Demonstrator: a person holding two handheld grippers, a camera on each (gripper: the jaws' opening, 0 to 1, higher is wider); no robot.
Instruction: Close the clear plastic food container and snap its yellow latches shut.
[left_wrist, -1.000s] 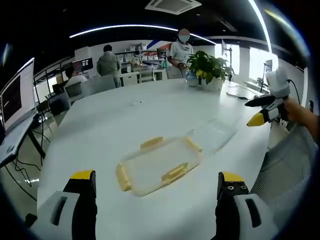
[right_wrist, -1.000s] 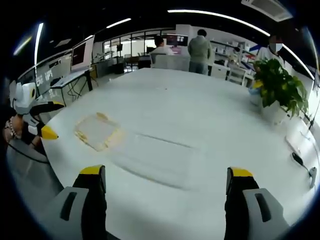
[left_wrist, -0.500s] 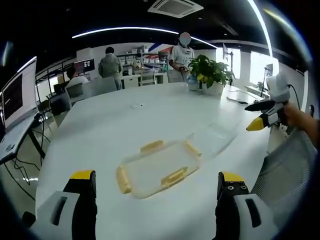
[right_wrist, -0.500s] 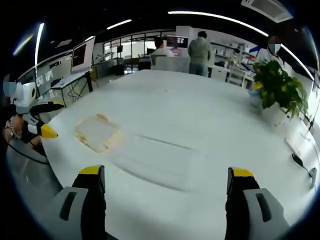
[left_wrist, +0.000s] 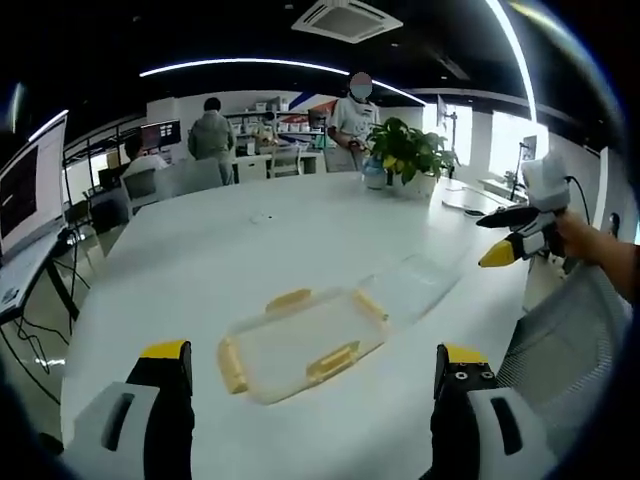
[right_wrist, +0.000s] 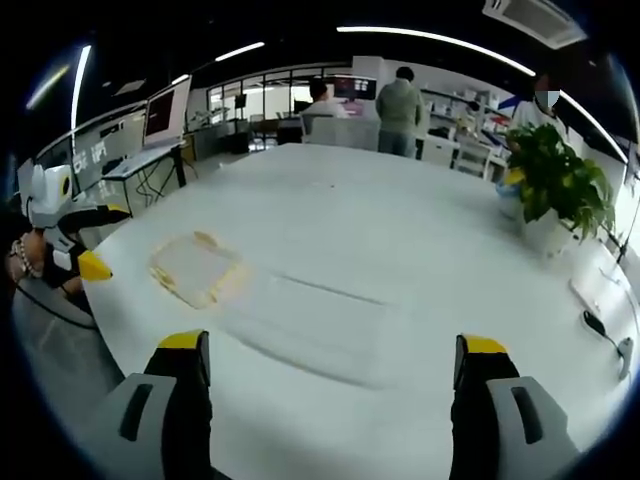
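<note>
A clear lid with yellow latches (left_wrist: 295, 345) lies flat on the white table (left_wrist: 200, 250), just ahead of my left gripper (left_wrist: 312, 365), which is open and empty. The clear container base (left_wrist: 415, 282) sits beside the lid, further right. In the right gripper view the same lid (right_wrist: 197, 268) lies at the left and the clear base (right_wrist: 320, 318) rests in front of my right gripper (right_wrist: 330, 355), also open and empty. The right gripper (left_wrist: 508, 240) shows at the right edge of the left gripper view, the left gripper (right_wrist: 75, 240) at the left edge of the right gripper view.
A potted plant (left_wrist: 410, 150) stands at the table's far side, also seen as the potted plant (right_wrist: 560, 185). Several people (left_wrist: 212, 130) stand or sit by desks and monitors behind. A dark handheld object (right_wrist: 600, 325) lies near the table's right edge.
The left gripper view has shifted slightly, so the lid sits a bit lower and more to the left. The lid, base and both grippers' openings look unchanged.
</note>
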